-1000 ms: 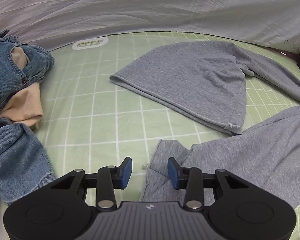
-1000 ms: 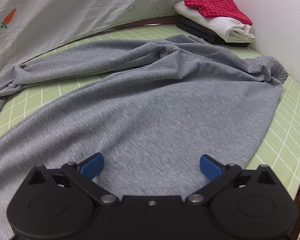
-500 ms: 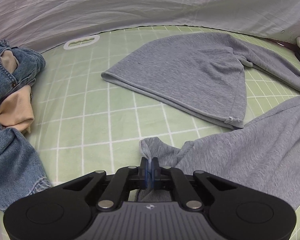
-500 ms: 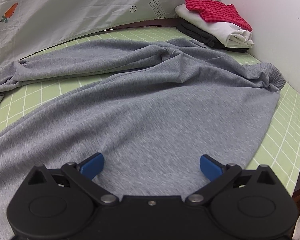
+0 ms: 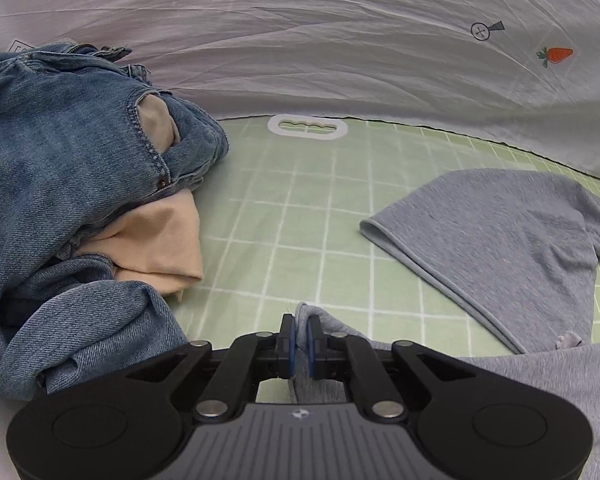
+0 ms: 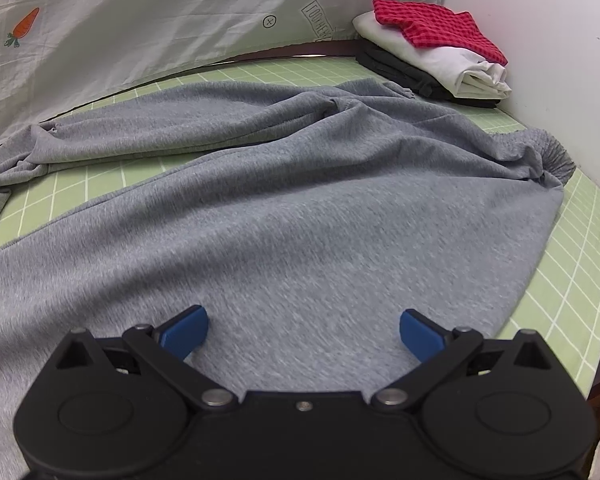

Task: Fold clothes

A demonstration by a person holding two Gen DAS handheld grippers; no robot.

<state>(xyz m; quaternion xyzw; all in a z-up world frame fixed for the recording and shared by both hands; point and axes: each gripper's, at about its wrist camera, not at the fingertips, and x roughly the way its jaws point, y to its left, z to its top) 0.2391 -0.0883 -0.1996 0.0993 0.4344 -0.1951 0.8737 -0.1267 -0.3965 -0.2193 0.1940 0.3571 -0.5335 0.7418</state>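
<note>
The left gripper (image 5: 299, 342) pinches a hem corner of the gray sweatpants (image 6: 300, 208) while the right gripper (image 6: 303, 332) hangs spread wide above them, likely needing its own grasp next.

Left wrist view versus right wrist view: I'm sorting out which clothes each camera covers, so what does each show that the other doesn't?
Only the left wrist view shows the jeans piled with a beige garment, and the left gripper shut on a corner of the grey pants.

Only the right wrist view shows the folded stack with a red checked piece on top, the pants' gathered waistband, and the right gripper open over the grey cloth.

Both show the grey pants, the green checked sheet and the carrot-print cloth behind.
</note>
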